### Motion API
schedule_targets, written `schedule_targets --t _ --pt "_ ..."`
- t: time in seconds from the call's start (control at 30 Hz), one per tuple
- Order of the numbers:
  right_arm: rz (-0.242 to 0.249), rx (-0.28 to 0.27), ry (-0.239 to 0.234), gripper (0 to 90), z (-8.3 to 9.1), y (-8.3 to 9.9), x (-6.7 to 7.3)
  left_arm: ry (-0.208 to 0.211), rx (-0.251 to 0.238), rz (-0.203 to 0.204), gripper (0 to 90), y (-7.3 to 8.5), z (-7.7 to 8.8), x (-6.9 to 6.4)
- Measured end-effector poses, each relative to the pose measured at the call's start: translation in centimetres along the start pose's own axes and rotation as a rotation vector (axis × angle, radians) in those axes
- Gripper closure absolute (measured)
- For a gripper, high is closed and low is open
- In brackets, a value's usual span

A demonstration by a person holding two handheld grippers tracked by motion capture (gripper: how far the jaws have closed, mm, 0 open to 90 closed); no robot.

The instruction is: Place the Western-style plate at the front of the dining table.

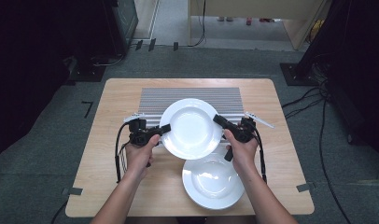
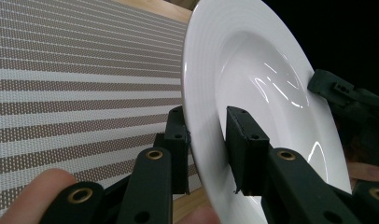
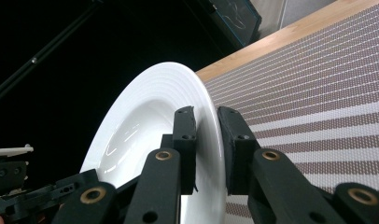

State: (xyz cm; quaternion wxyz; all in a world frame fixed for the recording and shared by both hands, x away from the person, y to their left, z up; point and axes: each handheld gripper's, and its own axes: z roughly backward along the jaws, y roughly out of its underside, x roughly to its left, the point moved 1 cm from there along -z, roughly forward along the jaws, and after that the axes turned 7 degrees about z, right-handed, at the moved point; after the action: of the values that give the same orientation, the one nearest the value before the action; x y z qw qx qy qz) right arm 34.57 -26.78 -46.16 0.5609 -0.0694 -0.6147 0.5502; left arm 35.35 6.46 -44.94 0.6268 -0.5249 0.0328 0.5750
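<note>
A white deep plate (image 1: pixel 191 128) hangs above the table, over the near edge of a striped placemat (image 1: pixel 192 95). My left gripper (image 1: pixel 165 128) is shut on its left rim and my right gripper (image 1: pixel 219 120) is shut on its right rim. In the left gripper view the plate's rim (image 2: pixel 253 79) sits clamped between the pads of the left gripper (image 2: pixel 206 140), with the other gripper (image 2: pixel 351 100) on the far edge. In the right gripper view the right gripper (image 3: pixel 206 135) pinches the plate (image 3: pixel 145 121). A second white plate (image 1: pixel 212 181) lies flat near the table's front edge.
The wooden table (image 1: pixel 117 93) stands on grey carpet. Cables (image 1: pixel 318 107) run over the floor at the right, and dark equipment stands at the back left and right. The placemat (image 2: pixel 75 84) covers the table's far middle.
</note>
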Motion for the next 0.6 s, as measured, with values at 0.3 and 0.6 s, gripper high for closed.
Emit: schedule_targets --t 0.3,0.6 --pt "-0.029 0.047 0.015 79.2 -2.4 -0.7 -1.1 -0.001 0.011 0.061 73.1 -1.6 -1.6 1.7" --pt "-0.074 0.072 0.036 78.7 -5.6 -1.8 -2.9 -0.029 0.020 0.083 73.3 -4.2 -3.9 3.2"
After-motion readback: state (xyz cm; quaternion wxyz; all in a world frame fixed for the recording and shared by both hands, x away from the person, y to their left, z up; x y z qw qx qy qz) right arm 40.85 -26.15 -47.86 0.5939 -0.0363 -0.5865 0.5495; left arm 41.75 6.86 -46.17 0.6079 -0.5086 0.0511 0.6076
